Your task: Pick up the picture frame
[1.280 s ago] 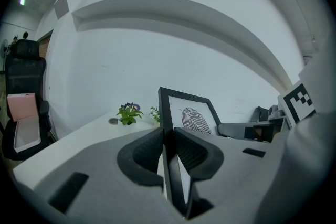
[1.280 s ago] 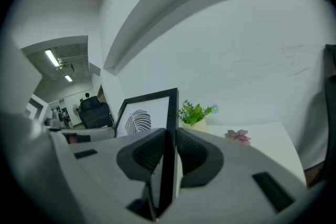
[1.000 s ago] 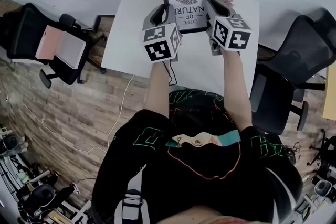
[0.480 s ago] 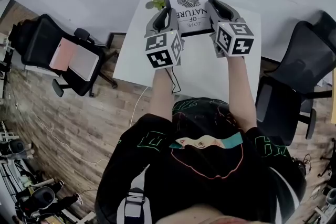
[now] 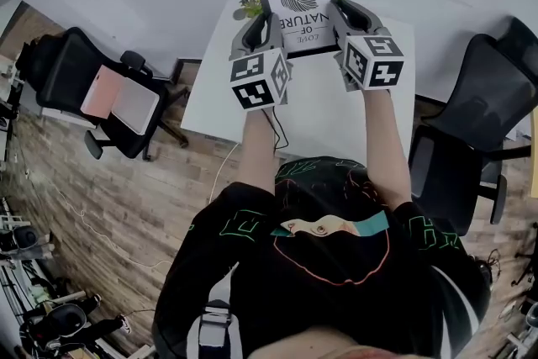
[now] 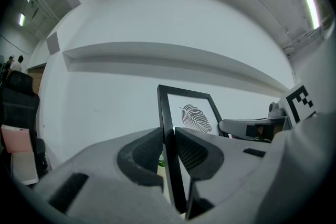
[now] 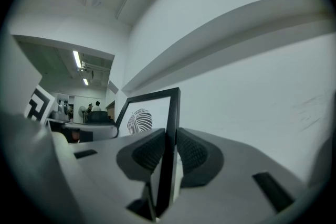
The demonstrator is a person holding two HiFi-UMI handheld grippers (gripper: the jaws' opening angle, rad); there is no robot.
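Note:
A black picture frame [image 5: 297, 6] with a leaf print and lettering is held up above the white table [image 5: 319, 109], upright, facing me. My left gripper [image 5: 262, 19] is shut on its left edge, and in the left gripper view the dark pads clamp the frame's black bar [image 6: 169, 128]. My right gripper [image 5: 343, 14] is shut on the right edge; the right gripper view shows the frame [image 7: 169, 134] pinched between its pads. Each gripper carries its marker cube near my hands.
Small green plants [image 5: 250, 4] sit at the table's far edge, partly hidden behind the frame. A black office chair [image 5: 80, 92] with a pink cushion stands left, another black chair [image 5: 479, 113] right. A cable hangs off the table's near edge over the wooden floor.
Both grippers have lifted the frame off the table, so it now sits higher in the head view and covers more of the plants. The grip on both edges is unchanged.

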